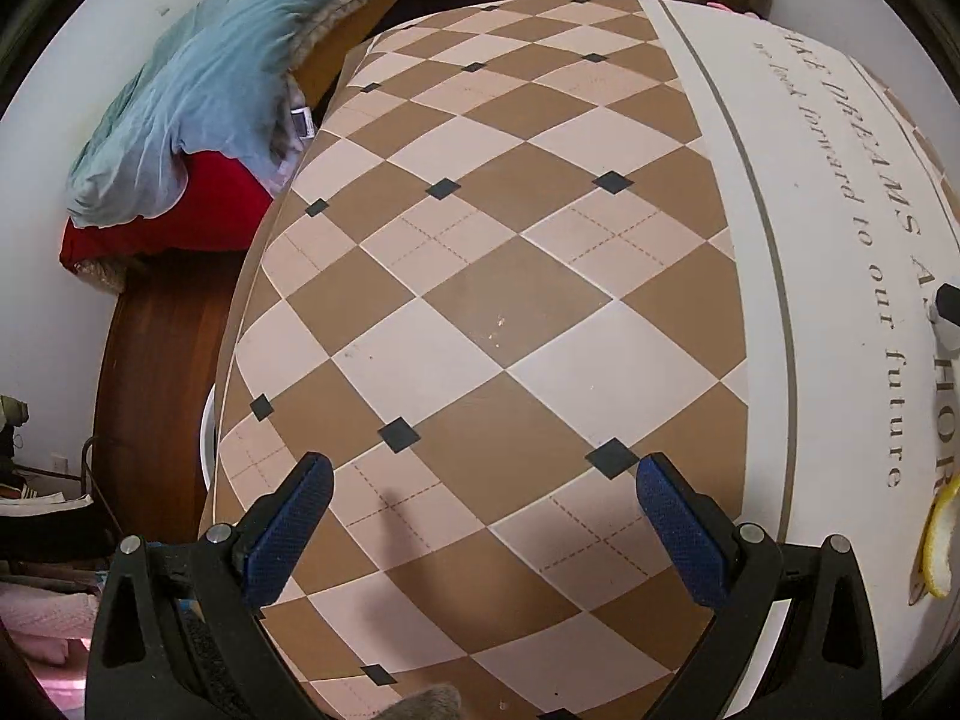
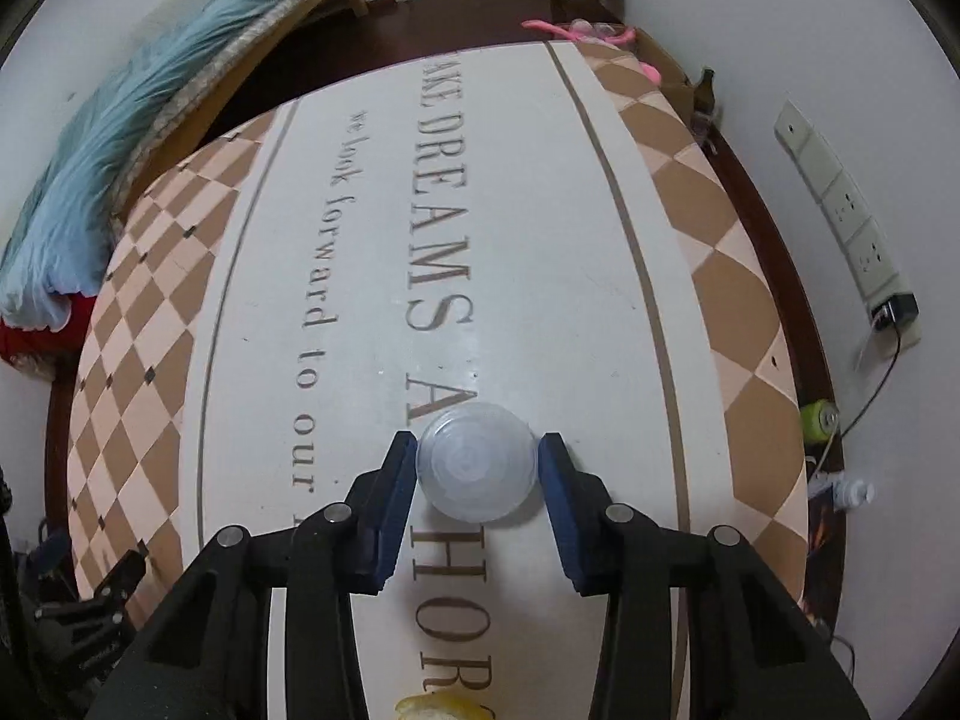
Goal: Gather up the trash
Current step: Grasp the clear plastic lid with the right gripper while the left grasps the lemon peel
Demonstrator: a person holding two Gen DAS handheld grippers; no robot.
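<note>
A clear plastic cup [image 2: 477,468] sits between the blue pads of my right gripper [image 2: 479,450] over the white lettered strip of the tablecloth [image 2: 540,240]. Both pads touch its sides, so the gripper is shut on it. My left gripper [image 1: 480,480] hangs open above the brown and pink checkered part of the cloth [image 1: 480,276], holding nothing. A yellow peel [image 1: 939,546] lies at the right edge of the left wrist view. The same peel [image 2: 444,708] shows at the bottom of the right wrist view, behind the right gripper.
A bed with a blue blanket [image 1: 198,78] and red sheet [image 1: 210,210] runs along the table's left side. On the floor to the right lie a green can [image 2: 819,420] and a small bottle [image 2: 852,492]. A wall power strip [image 2: 840,204] hangs nearby. A brown bottle [image 2: 707,90] and pink items [image 2: 576,30] are beyond the far end.
</note>
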